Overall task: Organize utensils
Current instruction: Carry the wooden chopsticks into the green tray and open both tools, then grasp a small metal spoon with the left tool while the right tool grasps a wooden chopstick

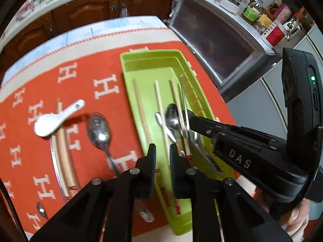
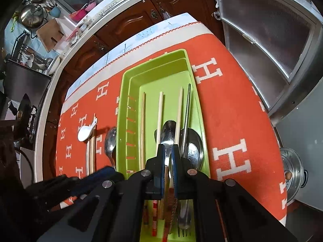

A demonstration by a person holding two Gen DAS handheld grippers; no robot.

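A green utensil tray point(image 1: 129, 76) point(image 2: 125, 92) lies on the orange cloth and holds several chopsticks point(image 2: 143, 121) and metal spoons. My right gripper point(image 2: 168, 151) point(image 1: 186, 119) hovers over the tray, jaws nearly closed around the handle of a steel spoon point(image 2: 169, 131) point(image 1: 172, 115). My left gripper point(image 1: 162, 149) sits above the tray's left edge, jaws slightly apart and empty. On the cloth to the left lie a big metal spoon point(image 1: 99, 129) point(image 2: 110, 141), a white ceramic spoon point(image 1: 50, 121) point(image 2: 85, 132) and a pair of chopsticks point(image 1: 64, 151) point(image 2: 92, 153).
A small spoon point(image 1: 41, 209) lies at the cloth's near left. A glass-door cabinet point(image 1: 212, 40) point(image 2: 266, 40) stands right of the table; wooden cupboards point(image 1: 80, 14) stand behind. A steel steamer pot point(image 2: 292, 171) sits at the right.
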